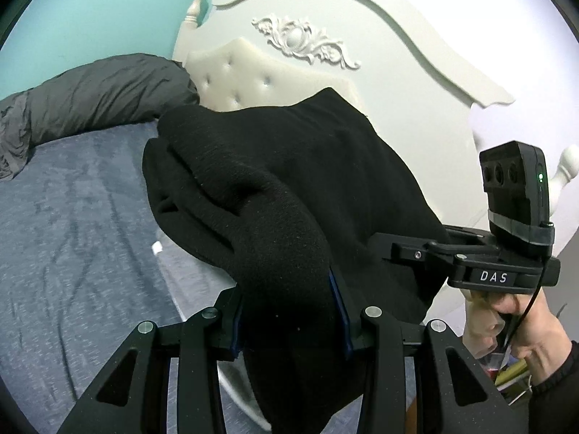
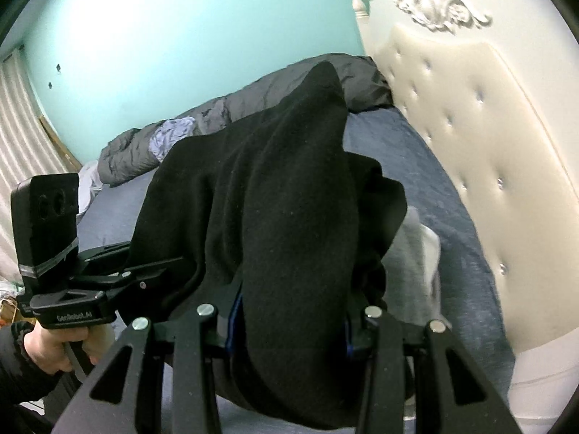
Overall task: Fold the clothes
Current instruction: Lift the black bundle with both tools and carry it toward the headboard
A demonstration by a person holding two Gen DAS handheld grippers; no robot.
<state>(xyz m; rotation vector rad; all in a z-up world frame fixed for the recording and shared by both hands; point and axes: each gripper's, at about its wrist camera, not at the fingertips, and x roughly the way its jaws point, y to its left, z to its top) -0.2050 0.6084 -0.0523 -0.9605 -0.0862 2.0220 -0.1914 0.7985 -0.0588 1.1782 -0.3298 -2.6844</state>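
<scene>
A thick black garment (image 1: 289, 166) is bunched and lifted above the bed, held at two places. In the left wrist view my left gripper (image 1: 289, 320) is shut on a thick fold of it, with a blue pad showing on each side of the cloth. My right gripper (image 1: 405, 253) reaches into the same garment from the right, its fingertips hidden by the fabric. In the right wrist view the black garment (image 2: 275, 188) drapes over my right gripper (image 2: 289, 331), which is shut on a fold. My left gripper (image 2: 119, 275) grips the cloth's left edge.
Below lies the blue bed sheet (image 1: 72, 224). A rumpled grey duvet (image 1: 94, 90) lies along the turquoise wall. The white tufted headboard (image 2: 470, 126) stands close on the right. A light grey cloth (image 2: 416, 253) lies on the bed under the garment. A person's hand (image 1: 521, 329) holds the right gripper's handle.
</scene>
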